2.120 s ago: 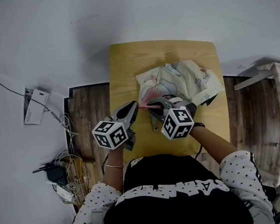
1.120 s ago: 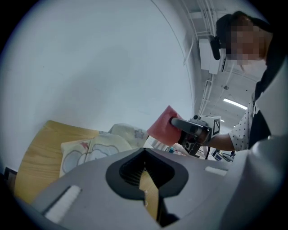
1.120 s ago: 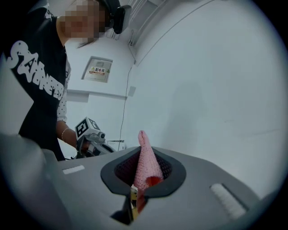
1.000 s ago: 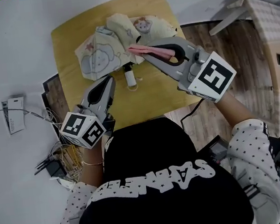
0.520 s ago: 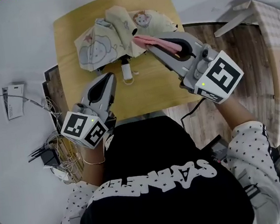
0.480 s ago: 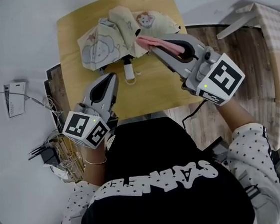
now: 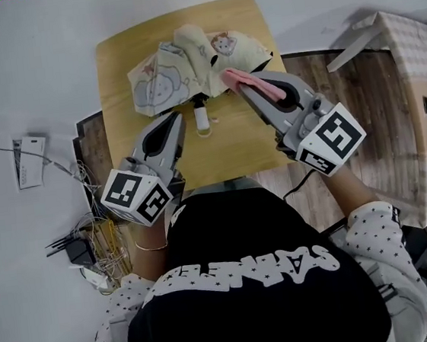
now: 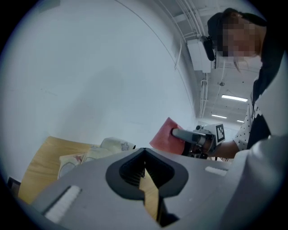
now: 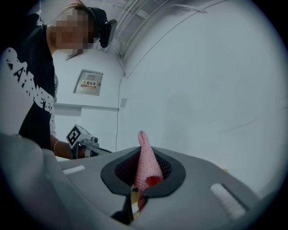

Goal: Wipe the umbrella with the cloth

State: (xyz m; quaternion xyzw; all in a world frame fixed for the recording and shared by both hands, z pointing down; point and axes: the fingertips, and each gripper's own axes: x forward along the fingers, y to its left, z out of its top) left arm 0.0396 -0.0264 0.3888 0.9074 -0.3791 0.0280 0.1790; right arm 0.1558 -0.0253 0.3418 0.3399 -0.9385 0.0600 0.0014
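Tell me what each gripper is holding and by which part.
The right gripper is shut on the pink cloth, pinching a bunched fold, with one end poking past the tips. The left gripper is shut and empty.

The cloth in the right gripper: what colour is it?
The cloth is pink, clearest in the right gripper view.

Umbrella (image 7: 187, 70) is cream with pastel cartoon animal prints; its handle (image 7: 201, 119) is white. Cloth (image 7: 253, 85) is pink, knit texture. Table (image 7: 121, 69) is light yellow wood. Left gripper (image 7: 175, 118) and right gripper (image 7: 234, 80) are grey with black jaw linings, cubes in black-and-white square markers. Top (image 7: 249, 277) is black with white lettering, sleeves (image 7: 378, 239) white with black stars. Floor (image 7: 341, 83) is brown wood planks.
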